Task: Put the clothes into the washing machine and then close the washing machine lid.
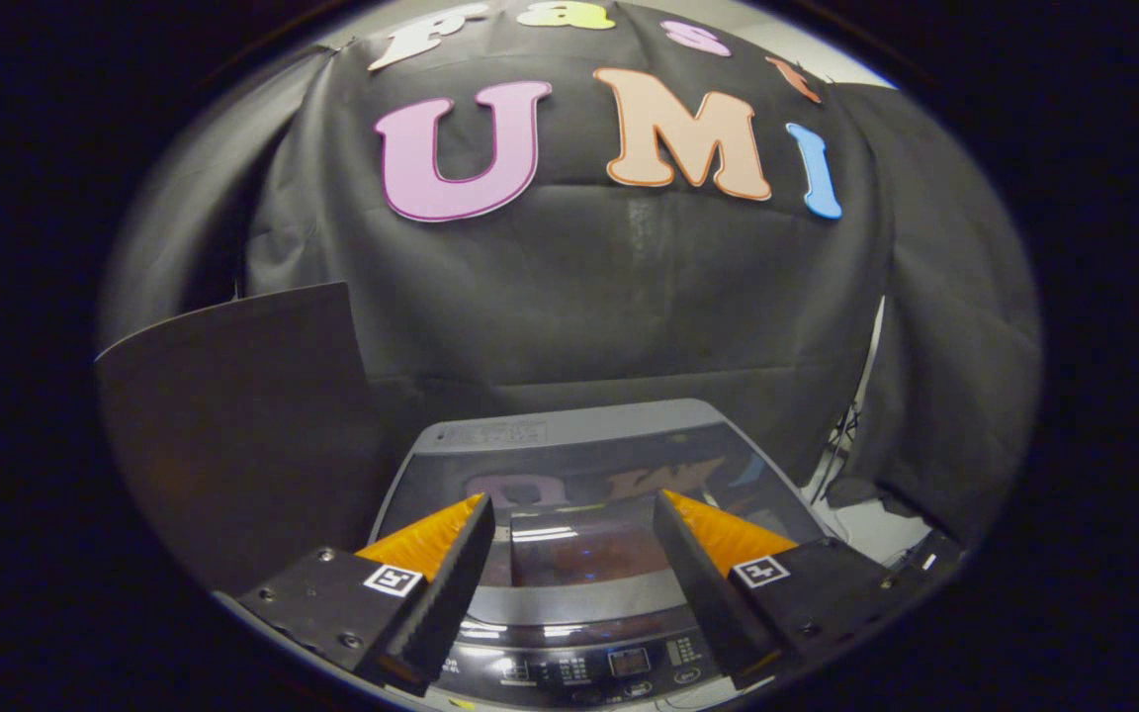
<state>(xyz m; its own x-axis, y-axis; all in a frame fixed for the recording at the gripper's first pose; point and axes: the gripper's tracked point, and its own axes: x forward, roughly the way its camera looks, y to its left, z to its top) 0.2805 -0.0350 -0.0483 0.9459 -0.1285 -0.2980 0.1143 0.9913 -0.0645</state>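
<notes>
Jaws apart, empty, above the washing machine lid [569, 475] (lid down, glossy). No clothes visible. Risk: slipping off the smooth lid while lifting.

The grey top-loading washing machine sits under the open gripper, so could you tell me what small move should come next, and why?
Probably back off: the grey top-loading washing machine's dark glass lid lies flat and looks closed, and the gripper is open above it, holding nothing. No clothes are visible, so the task may be finished.
</notes>
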